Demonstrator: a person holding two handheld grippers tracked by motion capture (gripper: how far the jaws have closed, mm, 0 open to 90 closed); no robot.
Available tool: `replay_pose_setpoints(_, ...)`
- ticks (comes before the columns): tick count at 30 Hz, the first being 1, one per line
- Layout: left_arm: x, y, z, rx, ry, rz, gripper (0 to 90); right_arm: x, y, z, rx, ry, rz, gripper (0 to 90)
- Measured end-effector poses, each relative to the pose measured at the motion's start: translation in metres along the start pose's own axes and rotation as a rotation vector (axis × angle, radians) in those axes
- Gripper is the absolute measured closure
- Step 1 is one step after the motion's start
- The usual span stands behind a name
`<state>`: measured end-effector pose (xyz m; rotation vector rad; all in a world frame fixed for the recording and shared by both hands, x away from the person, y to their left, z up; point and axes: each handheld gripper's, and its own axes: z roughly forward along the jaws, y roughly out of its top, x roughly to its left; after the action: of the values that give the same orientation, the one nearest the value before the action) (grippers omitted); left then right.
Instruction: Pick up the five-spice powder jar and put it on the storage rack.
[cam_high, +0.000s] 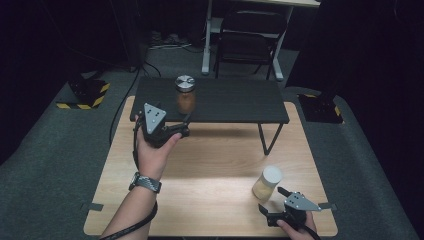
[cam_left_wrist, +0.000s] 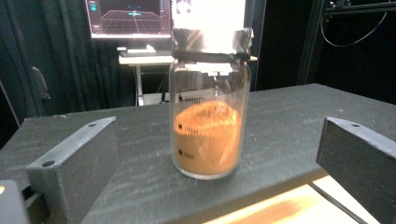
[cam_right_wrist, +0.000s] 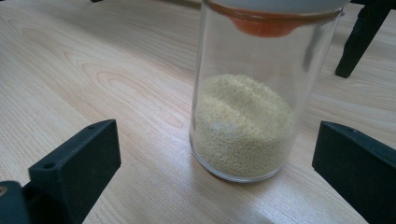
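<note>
Looking from above, my left tongs gape empty near the spice jar on the shelf, upper centre. Left gripper view: rushing could topple it. Right gripper view: tongs open, empty; grain jar centre could tip.

The silver-lidded jar holds rust-brown powder on a black shelf. The white-lidded jar holds pale yellow grains on the light woodgrain tabletop.
</note>
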<state>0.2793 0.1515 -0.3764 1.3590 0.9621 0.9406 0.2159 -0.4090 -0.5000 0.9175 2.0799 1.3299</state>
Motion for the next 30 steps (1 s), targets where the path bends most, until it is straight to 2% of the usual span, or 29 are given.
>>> replay_pose_setpoints(6,0.006,-0.010,-0.017,-0.007,-0.036,-0.023,0.4,0.000,0.000,0.000,-0.001,-0.001,0.002,0.8)
replay_pose_setpoints(12,0.008,-0.021,-0.039,-0.027,-0.066,-0.015,0.4,0.000,0.000,0.000,0.001,0.001,0.001,0.8)
replay_pose_setpoints(25,0.002,-0.048,-0.071,-0.033,-0.104,-0.001,0.4,0.001,0.000,0.000,0.001,0.002,-0.007,0.8)
replay_pose_setpoints(30,0.002,-0.065,-0.081,-0.019,-0.114,-0.005,0.4,0.001,0.001,0.000,0.003,0.004,-0.014,0.8)
